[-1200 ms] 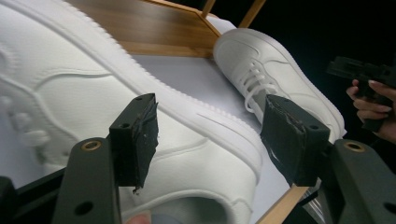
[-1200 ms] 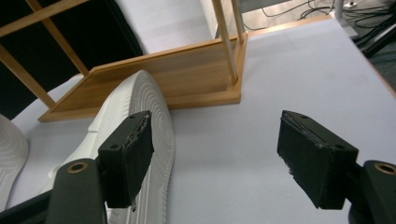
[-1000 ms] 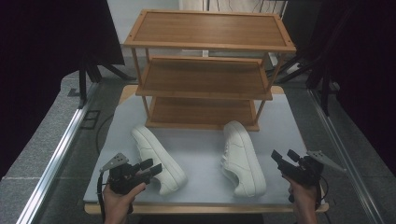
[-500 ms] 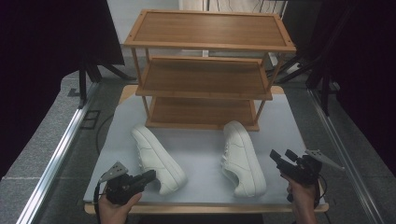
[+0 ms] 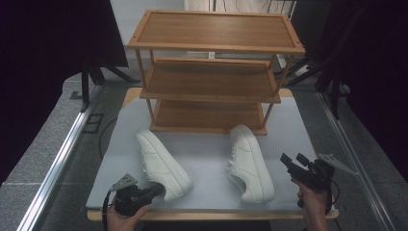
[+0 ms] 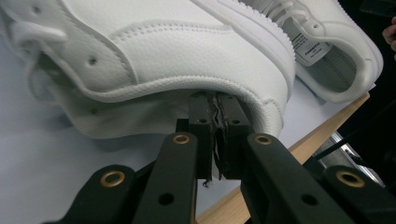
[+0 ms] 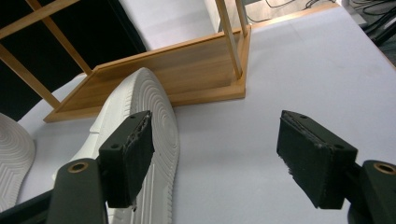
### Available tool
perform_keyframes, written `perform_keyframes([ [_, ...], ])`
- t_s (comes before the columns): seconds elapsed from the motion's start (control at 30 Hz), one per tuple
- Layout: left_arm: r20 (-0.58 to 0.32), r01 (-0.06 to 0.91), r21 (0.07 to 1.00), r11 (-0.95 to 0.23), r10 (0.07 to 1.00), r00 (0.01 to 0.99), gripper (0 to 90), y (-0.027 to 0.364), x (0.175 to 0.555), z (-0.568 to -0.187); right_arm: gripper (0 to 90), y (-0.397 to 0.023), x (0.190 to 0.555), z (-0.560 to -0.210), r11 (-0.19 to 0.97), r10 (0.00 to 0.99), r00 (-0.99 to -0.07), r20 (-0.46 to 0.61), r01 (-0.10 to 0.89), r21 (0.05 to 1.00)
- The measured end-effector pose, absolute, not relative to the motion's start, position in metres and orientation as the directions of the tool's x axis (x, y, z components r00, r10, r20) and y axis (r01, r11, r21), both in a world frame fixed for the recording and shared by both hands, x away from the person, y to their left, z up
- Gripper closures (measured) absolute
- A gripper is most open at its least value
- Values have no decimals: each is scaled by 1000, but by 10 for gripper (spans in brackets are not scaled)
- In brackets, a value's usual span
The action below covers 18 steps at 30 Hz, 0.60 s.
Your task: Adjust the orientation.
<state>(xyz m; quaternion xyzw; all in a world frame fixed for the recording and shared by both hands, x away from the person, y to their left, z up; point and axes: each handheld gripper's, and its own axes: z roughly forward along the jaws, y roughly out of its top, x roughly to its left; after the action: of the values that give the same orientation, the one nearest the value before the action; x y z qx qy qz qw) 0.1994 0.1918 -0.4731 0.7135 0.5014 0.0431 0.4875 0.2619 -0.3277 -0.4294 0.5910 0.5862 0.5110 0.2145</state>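
Left gripper (image 6: 215, 135) clenched on heel rim of left shoe (image 5: 162, 163), jaws just closing before that, thin bite only. We judged risk: leather collar could slip out on lift, shoe drops or tips off near counter (image 5: 115, 159) edge, which lay just beside heel. Right gripper (image 5: 296, 163) released, jaws wide, hovering beside right shoe (image 5: 249, 161). Rack (image 5: 211, 91) stood close behind toes; we saw open room btwn shoes & at right side of counter.
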Motion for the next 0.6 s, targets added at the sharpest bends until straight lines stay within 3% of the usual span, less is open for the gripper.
perform_keyframes([
  [0.23,-370,647,758,-81,763,529,864,179,206,-464,275,-329,260,-430,-222,916,-198,350,475,851],
  [0.6,-372,644,760,-92,751,546,861,175,216,-462,276,-328,260,-432,-216,918,-197,343,478,851],
])
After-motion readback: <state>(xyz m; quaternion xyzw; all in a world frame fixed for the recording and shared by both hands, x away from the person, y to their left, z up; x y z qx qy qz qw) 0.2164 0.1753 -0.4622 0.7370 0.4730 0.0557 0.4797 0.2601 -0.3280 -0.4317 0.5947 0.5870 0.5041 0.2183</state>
